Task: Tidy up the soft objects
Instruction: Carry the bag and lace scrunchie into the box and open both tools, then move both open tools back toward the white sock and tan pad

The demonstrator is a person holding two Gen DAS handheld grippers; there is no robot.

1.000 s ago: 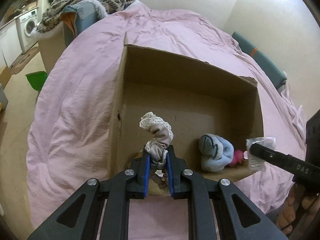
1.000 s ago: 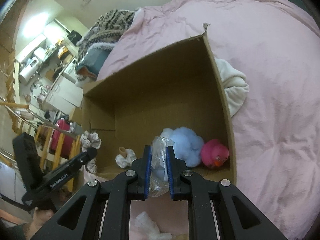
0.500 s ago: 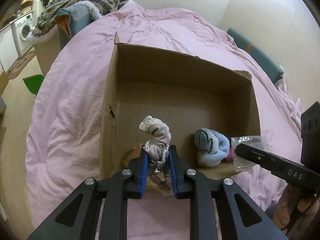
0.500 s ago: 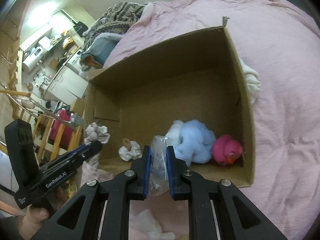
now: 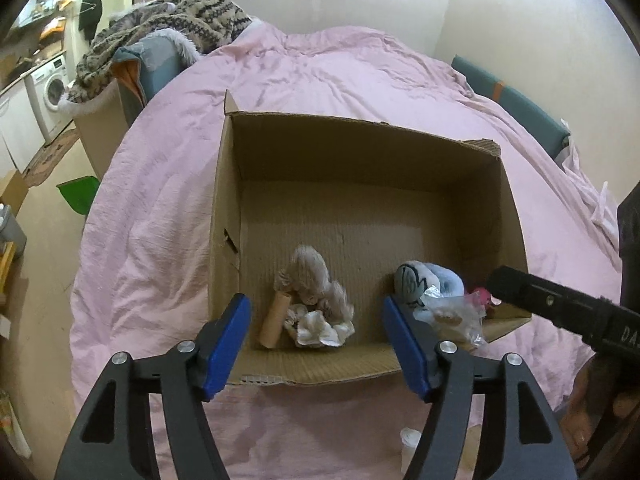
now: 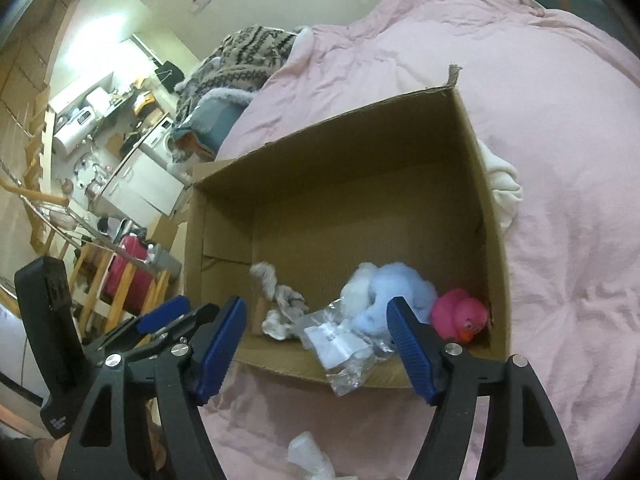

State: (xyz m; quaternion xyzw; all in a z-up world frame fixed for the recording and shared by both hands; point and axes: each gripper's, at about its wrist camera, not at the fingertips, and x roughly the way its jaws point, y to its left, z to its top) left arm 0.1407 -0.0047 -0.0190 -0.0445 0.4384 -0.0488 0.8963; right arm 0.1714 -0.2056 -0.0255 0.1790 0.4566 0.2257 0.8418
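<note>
An open cardboard box (image 5: 224, 216) is sitting on a bed covered by a pink duvet (image 5: 152, 184), with wide bare bedding lying around its left, far and right walls. The rear half of the box floor is lying bare, while everything is crowding along the near wall. By the near left corner, a beige scrunchie (image 5: 316, 280) is lying loose on a white lacy scrunchie (image 5: 316, 328), with a short cardboard tube (image 5: 274, 316) leaning beside them, its long axis running toward the far wall. Toward the near right corner, a pale blue plush toy (image 6: 396, 292) and a pink rubber duck (image 6: 460, 316) are resting, the duck's beak pointing at the near wall. A clear plastic packet (image 6: 340, 344) is draping over the near rim. The left gripper (image 5: 316, 344) is opening above the scrunchies, gripping nothing. The right gripper (image 6: 316, 344) is opening too, its pads standing clear either side of the packet.
</note>
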